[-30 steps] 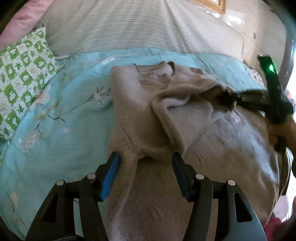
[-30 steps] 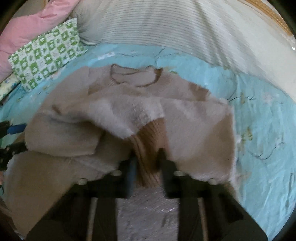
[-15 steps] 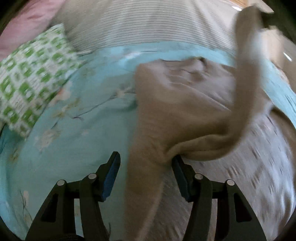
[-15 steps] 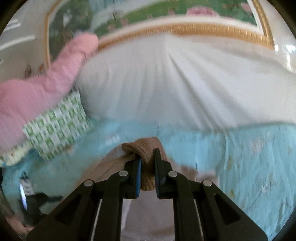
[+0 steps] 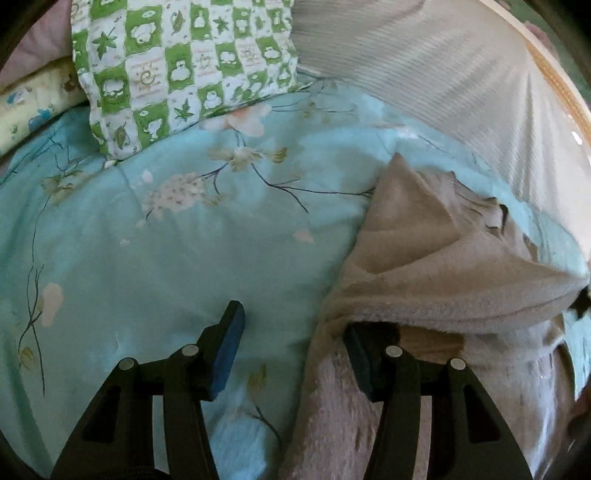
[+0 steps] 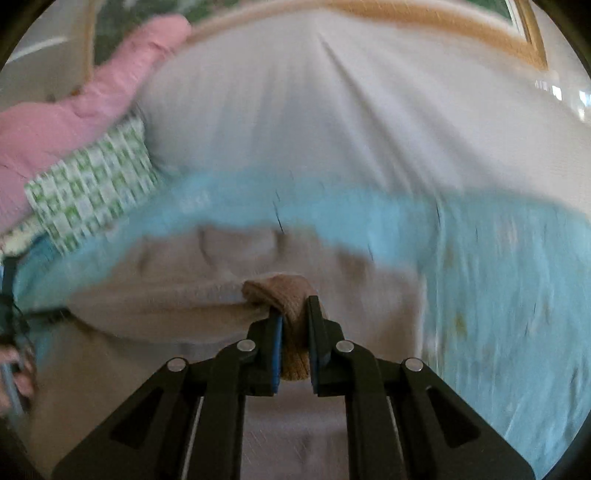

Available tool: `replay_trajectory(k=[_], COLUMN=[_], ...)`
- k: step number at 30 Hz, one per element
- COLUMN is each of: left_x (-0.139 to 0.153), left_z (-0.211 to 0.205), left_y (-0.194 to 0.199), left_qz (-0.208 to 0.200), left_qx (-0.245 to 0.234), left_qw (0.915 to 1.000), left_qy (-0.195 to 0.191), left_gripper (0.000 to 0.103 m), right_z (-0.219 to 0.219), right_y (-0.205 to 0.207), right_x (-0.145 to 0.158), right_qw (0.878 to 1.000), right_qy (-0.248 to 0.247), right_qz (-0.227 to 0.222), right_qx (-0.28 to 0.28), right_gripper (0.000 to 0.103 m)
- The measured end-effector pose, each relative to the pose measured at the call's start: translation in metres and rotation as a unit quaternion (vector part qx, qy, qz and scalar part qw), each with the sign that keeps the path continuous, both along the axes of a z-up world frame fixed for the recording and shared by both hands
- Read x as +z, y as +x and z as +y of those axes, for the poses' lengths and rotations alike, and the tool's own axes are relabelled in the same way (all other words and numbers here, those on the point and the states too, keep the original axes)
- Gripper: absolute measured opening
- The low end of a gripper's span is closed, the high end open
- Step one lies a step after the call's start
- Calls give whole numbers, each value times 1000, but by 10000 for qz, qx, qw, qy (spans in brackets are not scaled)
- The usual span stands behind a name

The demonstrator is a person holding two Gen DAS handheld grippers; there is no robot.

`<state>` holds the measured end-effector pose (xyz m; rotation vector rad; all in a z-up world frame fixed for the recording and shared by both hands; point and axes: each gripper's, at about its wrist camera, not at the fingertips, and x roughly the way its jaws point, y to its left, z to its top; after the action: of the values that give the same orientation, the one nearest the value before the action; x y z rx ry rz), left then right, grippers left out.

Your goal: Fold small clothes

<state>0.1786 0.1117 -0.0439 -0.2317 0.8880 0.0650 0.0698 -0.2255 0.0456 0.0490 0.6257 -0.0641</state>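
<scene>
A fuzzy beige sweater [image 5: 424,258] lies on the light blue floral quilt [image 5: 184,258], at the right of the left wrist view. My left gripper [image 5: 291,328] is open just above the quilt at the sweater's left edge. Its left finger [image 5: 229,339] is over bare quilt, and its right finger [image 5: 360,362] is tucked under a raised fold of the sweater. In the blurred right wrist view, my right gripper [image 6: 295,314] is shut on the sleeve's brown ribbed cuff [image 6: 284,291]. It holds the cuff above the sweater's body [image 6: 184,302].
A green-and-white checked pillow [image 5: 177,62] lies at the quilt's far left, with a pink pillow [image 6: 74,110] behind it. A white striped cover [image 5: 443,92] spans the back, below a gold picture frame [image 6: 406,22]. Bare quilt [image 6: 498,277] stretches right of the sweater.
My right gripper shut on the ribbed cuff and lifted the sleeve off the sweater. My left gripper rolled and slid left, so the sweater now sits at the right and the pillow looks closer.
</scene>
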Motion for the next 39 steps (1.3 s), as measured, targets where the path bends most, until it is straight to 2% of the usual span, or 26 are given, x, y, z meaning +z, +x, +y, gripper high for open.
replay_trajectory(k=[3,5,8,9,10,14,15,17,19,21,24,26,27,28,30,34,37,39], left_x=[3,10,35,45,58,81,80,72,61,48,26,16,12,9,10,34,53,48], left_z=[0,3,13,15,15,-5,-16,-39,-62,-83,-98,-99,-98,-96,-89,-63,-17,1], left_y=[-5,-16,-26,-26,-21,24,43,77,104,123,137,139,139,139,137,129,129,132], left_qz=[101,121,-99,-180,-265,-345,-262,-20,231,466,763,785,774,750,584,52,-268,-234], left_qx=[-445,-830,-1264,-1339,-1374,-1805,-1949,-2204,-2373,-2408,-2357,-2335,-2321,-2338,-2337,-1929,-1214,-1079], left_qw=[9989,9961,9903,9890,9885,9820,9796,9748,9711,9690,9668,9664,9665,9668,9692,9800,9922,9935], left_qy=[-142,-271,-570,-607,-576,-439,-407,-342,-69,287,628,741,770,715,512,495,51,-275], left_gripper=[55,54,55,60,65,73,77,77,77,77,76,65,37,18,6,4,3,4], right_z=[-12,-16,-15,-13,-10,-2,-1,0,-1,-2,-3,-4,-5,-6,-6,-6,-6,-5], right_y=[-14,-22,-30,-30,-32,-30,-30,-31,-32,-33,-31,-31,-30,-30,-30,-25,-22,-19], right_x=[-19,-20,-20,-20,-22,-28,-28,-28,-27,-25,-24,-24,-24,-25,-24,-15,13,26], right_qw=[9996,9995,9993,9991,9989,9981,9983,9987,9989,9990,9988,9985,9984,9982,9981,9985,9988,9979], right_qy=[3,39,-36,-69,-114,-247,-186,-87,53,137,278,365,405,453,502,479,249,-78], right_qz=[291,324,324,348,368,419,404,377,349,325,315,322,317,306,276,118,-389,-644], right_qx=[-45,12,176,244,284,369,372,341,307,272,260,252,248,239,227,226,147,70], right_gripper=[13,13,13,13,13,13,13,13,13,13,13,13,13,13,13,13,13,13])
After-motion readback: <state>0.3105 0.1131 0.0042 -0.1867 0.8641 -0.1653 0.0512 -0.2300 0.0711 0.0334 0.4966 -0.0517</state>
